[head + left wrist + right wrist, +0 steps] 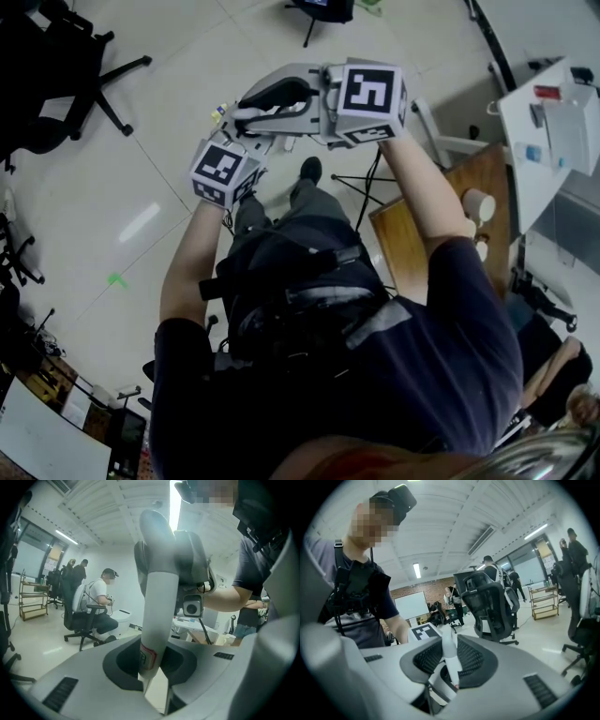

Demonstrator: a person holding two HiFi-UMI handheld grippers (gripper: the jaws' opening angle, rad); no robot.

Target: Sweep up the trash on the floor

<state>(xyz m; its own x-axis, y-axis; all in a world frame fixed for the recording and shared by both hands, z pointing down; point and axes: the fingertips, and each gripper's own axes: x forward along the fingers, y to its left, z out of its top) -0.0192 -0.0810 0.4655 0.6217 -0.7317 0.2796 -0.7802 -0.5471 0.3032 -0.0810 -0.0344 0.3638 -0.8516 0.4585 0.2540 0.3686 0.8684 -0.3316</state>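
Floor (178,103): pale tile, glossy, reflective. Left gripper (154,667) and right gripper (450,667) shells: grey plastic, matt, smooth. Right pads (476,660): dark, finely ribbed. Handle (159,602): white tube, smooth, slight sheen. Table (492,169) at 3 o'clock, head view: brown wood, satin.

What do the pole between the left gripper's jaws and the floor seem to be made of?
The pole: probably plastic or painted metal, pale grey and smooth, with a soft sheen and a red-edged sticker near the jaws. The floor: likely glossy pale tile, since thin joint lines cross it and a lamp reflects in it.
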